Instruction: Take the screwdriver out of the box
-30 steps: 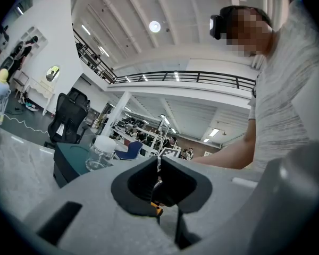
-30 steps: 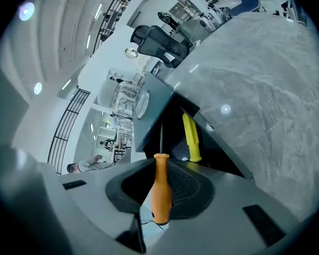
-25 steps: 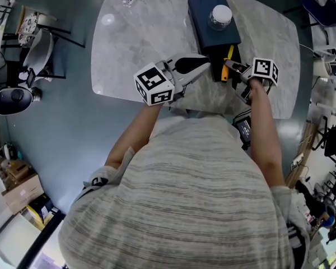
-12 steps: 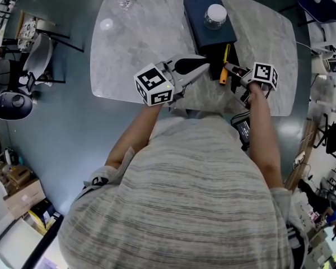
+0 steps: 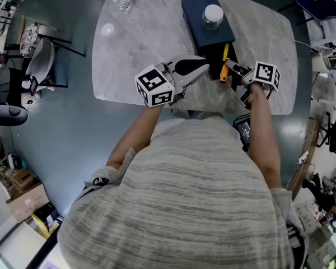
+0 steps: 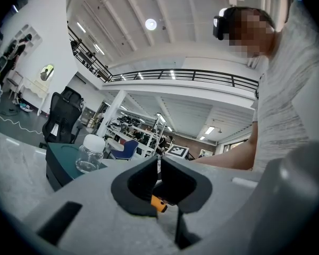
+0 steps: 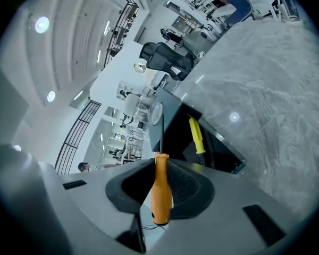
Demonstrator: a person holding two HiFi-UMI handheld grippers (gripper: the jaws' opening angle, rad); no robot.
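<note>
No words, numbers or brand names can be read in any view. The only printed signs are black-and-white square code patterns. One set covers the white plastic marker cube [image 5: 155,86] at the back of the left gripper [image 5: 202,67], with a different blocky pattern on each visible face. Another set covers the matching white cube [image 5: 266,74] at the back of the right gripper [image 5: 231,68]. In the left gripper view, one such pattern shows just beyond that gripper's jaw tips. A small black device [image 5: 243,129] behind the right gripper, at the person's waist, bears pale marks too small to read.
</note>
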